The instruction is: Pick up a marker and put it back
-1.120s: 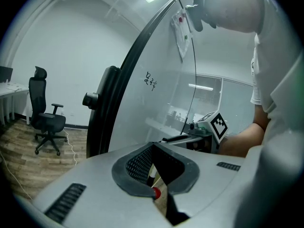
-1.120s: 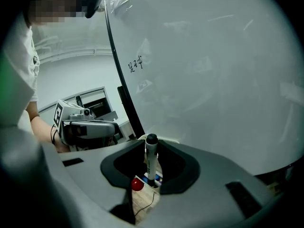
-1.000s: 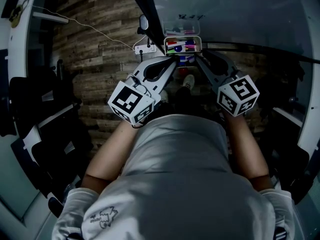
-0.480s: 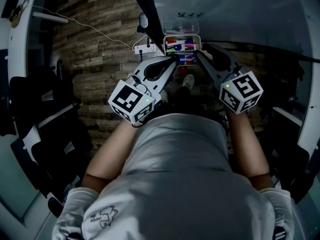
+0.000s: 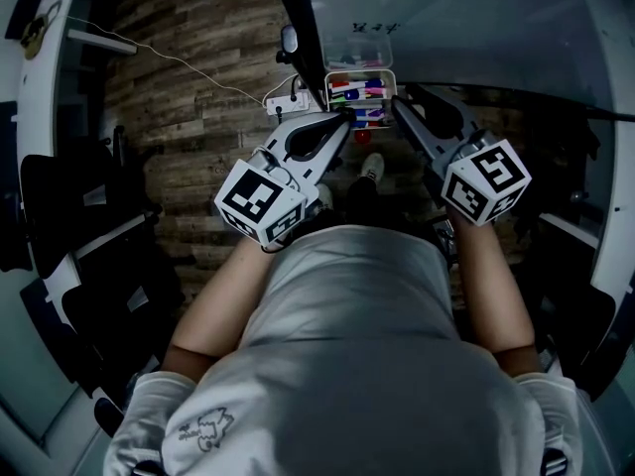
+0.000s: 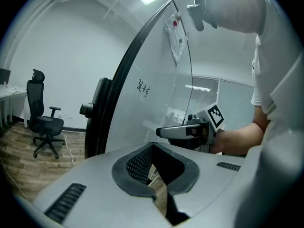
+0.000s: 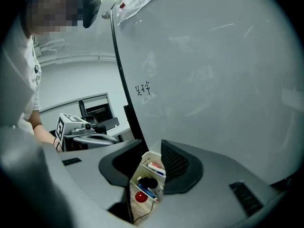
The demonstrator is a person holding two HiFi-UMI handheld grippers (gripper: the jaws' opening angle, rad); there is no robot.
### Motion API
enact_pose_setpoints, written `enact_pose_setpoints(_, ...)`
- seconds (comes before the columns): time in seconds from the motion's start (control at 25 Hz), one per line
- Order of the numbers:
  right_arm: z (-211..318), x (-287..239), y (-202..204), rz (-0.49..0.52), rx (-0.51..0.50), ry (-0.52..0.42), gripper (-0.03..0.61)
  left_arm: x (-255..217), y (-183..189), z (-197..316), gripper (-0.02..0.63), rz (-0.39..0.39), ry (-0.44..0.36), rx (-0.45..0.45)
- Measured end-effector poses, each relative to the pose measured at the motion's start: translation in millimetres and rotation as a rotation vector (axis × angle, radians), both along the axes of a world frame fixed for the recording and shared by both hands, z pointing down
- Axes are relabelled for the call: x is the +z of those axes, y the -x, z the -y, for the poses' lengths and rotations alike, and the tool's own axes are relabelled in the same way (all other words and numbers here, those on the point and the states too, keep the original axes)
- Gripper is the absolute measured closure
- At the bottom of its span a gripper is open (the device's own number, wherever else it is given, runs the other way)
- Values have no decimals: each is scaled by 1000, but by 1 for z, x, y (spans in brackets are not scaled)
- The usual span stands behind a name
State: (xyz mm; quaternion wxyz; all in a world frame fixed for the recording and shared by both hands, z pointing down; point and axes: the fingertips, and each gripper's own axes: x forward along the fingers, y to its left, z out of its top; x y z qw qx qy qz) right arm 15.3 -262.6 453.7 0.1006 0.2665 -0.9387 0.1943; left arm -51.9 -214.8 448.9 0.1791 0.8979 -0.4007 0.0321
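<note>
Jaws of right gripper [image 7: 149,144] apart, markers [image 7: 155,168] in tray [image 7: 142,165] beyond them

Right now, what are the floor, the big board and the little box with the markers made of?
Floor: wood planks or wood-look laminate with a matte finish. It shows as brown staggered strips.
Board: a glossy coated panel, since lights reflect in it. What lies underneath I cannot tell.
Box: probably smooth white plastic with thin walls, though painted metal is possible.
</note>
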Motion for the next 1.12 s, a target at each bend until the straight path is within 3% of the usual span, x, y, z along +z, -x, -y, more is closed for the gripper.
enact_pose_setpoints(0.68, -47, -85, -7, 55, 75, -186, 472, -69, -7, -37, 609, -7, -156, 88)
enact_pose_setpoints(0.92, -89, -109, -6, 70, 83, -270, 565, -93, -9, -65, 609, -11, -213, 121)
enact_pose_setpoints(1.12, -128, -117, 0, 64, 88, -309, 568, -103, -13, -95, 609, -32, -207, 166)
